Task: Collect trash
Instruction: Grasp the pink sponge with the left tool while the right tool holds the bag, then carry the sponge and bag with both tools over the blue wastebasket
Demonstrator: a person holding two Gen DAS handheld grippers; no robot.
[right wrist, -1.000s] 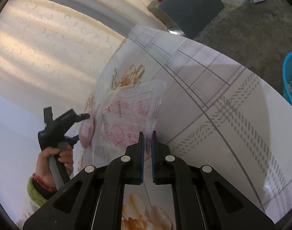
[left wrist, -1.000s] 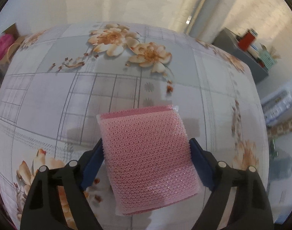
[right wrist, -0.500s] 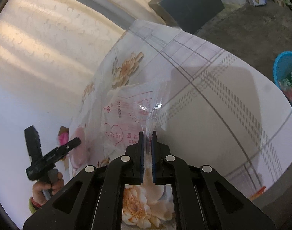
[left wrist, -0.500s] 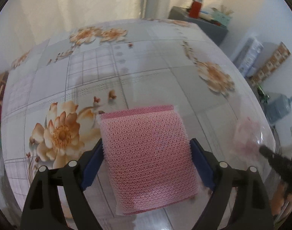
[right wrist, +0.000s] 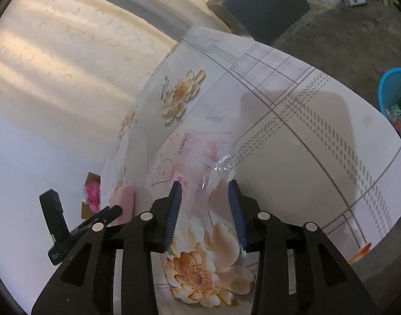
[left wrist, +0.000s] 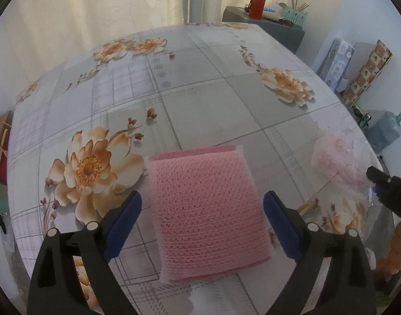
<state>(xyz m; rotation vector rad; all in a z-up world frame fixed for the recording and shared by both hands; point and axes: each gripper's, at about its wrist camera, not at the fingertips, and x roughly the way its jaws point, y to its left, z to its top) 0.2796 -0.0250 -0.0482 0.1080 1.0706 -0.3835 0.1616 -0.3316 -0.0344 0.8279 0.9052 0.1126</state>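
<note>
The left tongs [left wrist: 202, 204] stand wide apart around the pink sponge pack [left wrist: 207, 211], low in the frame on the counter [left wrist: 200, 84]. The right tongs [right wrist: 204, 206] have just been opening; the clear wrapper [right wrist: 190, 157] lies between them, released.

Both the left gripper [left wrist: 202, 219] and the right gripper [right wrist: 205, 210] have matte black angular arms with triangular cut-outs, each dotted with silver round screw heads (two per arm), ending in ribbed dark-blue pads [right wrist: 174, 211].
</note>
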